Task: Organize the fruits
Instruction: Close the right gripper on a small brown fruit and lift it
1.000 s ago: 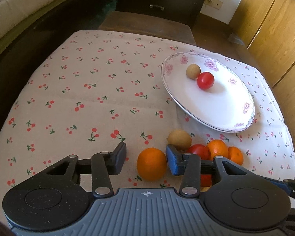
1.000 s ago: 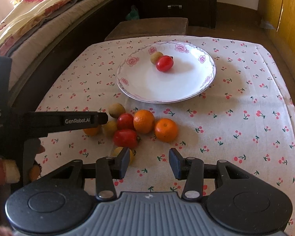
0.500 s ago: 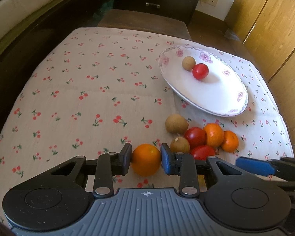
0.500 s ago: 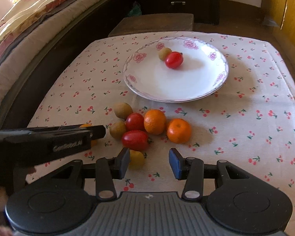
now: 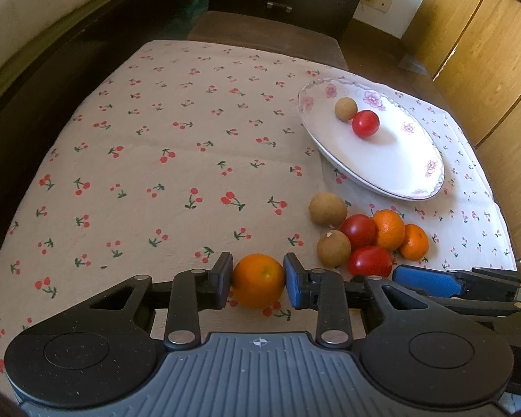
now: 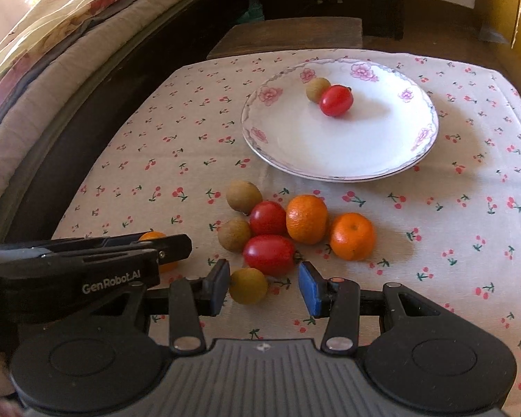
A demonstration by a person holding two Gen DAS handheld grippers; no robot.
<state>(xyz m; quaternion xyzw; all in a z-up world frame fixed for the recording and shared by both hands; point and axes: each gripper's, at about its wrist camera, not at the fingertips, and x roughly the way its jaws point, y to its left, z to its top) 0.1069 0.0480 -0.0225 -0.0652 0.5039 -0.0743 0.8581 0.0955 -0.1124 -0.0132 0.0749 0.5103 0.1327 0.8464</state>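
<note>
My left gripper (image 5: 258, 279) is shut on an orange (image 5: 258, 280) low over the cherry-print cloth. My right gripper (image 6: 264, 286) is open, with a small yellow-brown longan (image 6: 248, 285) between its fingers, against the left pad. A cluster of fruit lies just beyond: two red tomatoes (image 6: 269, 254), two oranges (image 6: 307, 219) and two brown longans (image 6: 244, 196). The white flowered plate (image 6: 364, 160) at the back holds one longan (image 6: 316, 89) and one tomato (image 6: 336, 100). The left gripper shows in the right wrist view (image 6: 177, 246), with the orange partly hidden behind it.
The cloth-covered table (image 5: 156, 160) ends at a dark bed frame (image 6: 87, 97) on the left. A wooden stool (image 6: 288, 36) stands behind the table. Wooden cabinets (image 5: 486, 52) are at the right.
My left gripper closed on the orange and has risen slightly with it. My right gripper moved forward and down until the small longan sits between its open fingers.
</note>
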